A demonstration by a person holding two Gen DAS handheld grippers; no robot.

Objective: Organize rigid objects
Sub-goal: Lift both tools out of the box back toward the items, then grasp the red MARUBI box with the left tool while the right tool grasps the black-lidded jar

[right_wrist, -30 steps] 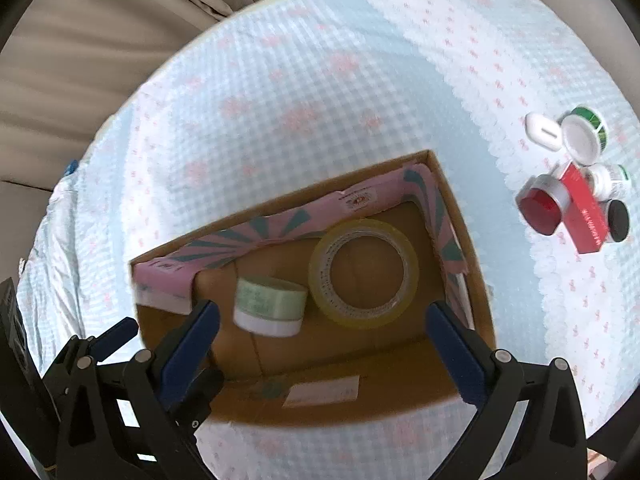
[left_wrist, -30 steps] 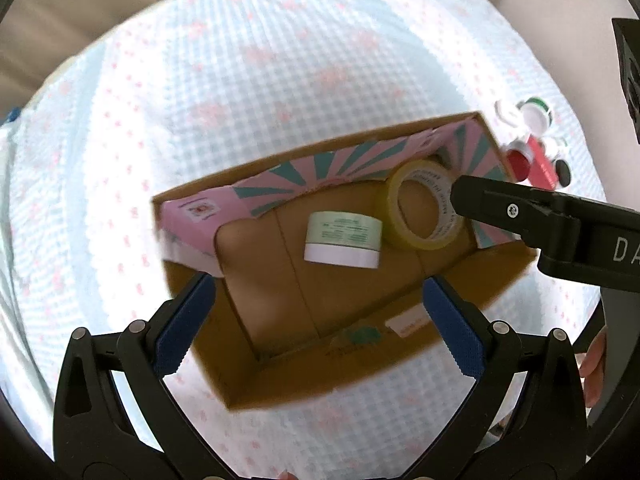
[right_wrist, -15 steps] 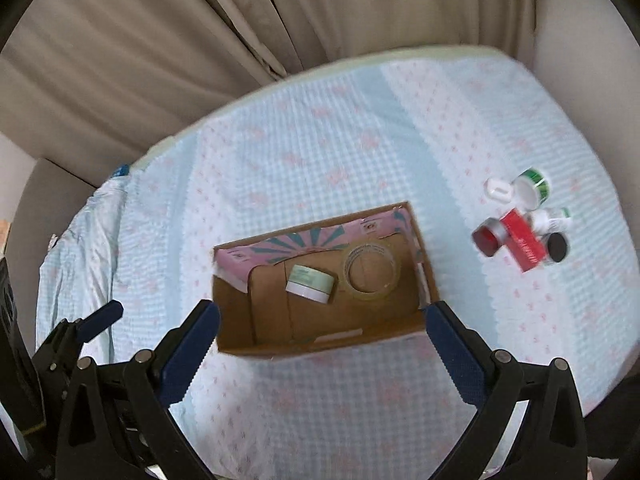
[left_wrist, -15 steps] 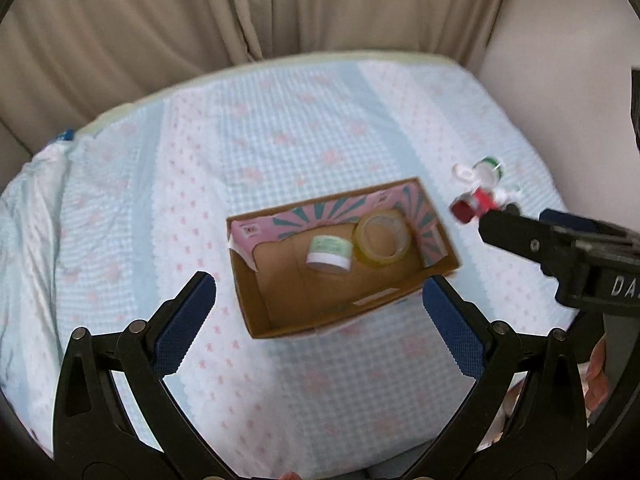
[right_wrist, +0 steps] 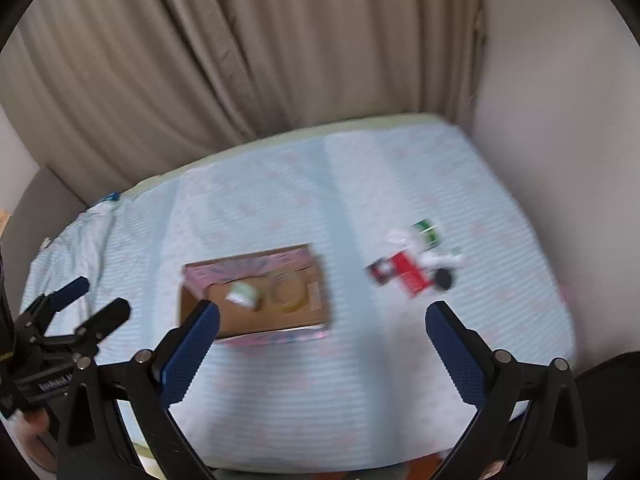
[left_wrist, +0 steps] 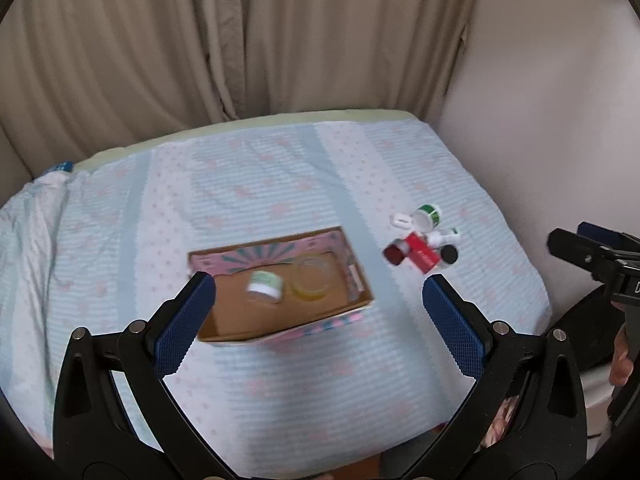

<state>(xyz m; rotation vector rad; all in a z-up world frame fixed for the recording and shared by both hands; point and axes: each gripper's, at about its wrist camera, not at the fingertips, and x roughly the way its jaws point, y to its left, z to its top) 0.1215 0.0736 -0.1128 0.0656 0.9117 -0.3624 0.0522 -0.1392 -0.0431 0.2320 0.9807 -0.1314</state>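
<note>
Both grippers have pulled well back and up from the box since a second ago: then the cameras sat right over it, now the whole bed, curtain and wall are in frame. Right wrist view is motion-blurred, so that one looks mid-move.

Left gripper (left_wrist: 318, 312): jaws spread wide, nothing between them. Right gripper (right_wrist: 320, 336): same, spread and empty. Neither is near any object.

Status:
- Cardboard box (left_wrist: 280, 322) sits mid-bed on the blue-and-white bedspread (left_wrist: 280, 184), open side up.
- Inside it: small white-and-green jar (left_wrist: 264, 287) and a roll of clear tape (left_wrist: 311, 284), side by side, touching or nearly so. Those two read as done.
- Left to sort: a cluster well apart from the box, toward the wall side of the bed. I can make out a red box (left_wrist: 423, 253), a dark red round tin (left_wrist: 394, 253) touching it, a black cap or lid (left_wrist: 449, 255), a small white bottle (left_wrist: 445, 236), a green-and-white roll or tub (left_wrist: 428, 216), and a flat white piece (left_wrist: 402, 221). Too small to be sure what each is.

My read: roughly a quarter in, two pieces packed and about six out. The box has plenty of free floor on its near-left side. The cluster is tightly packed, so picking one item without nudging its neighbours looks like the tricky part.
</note>
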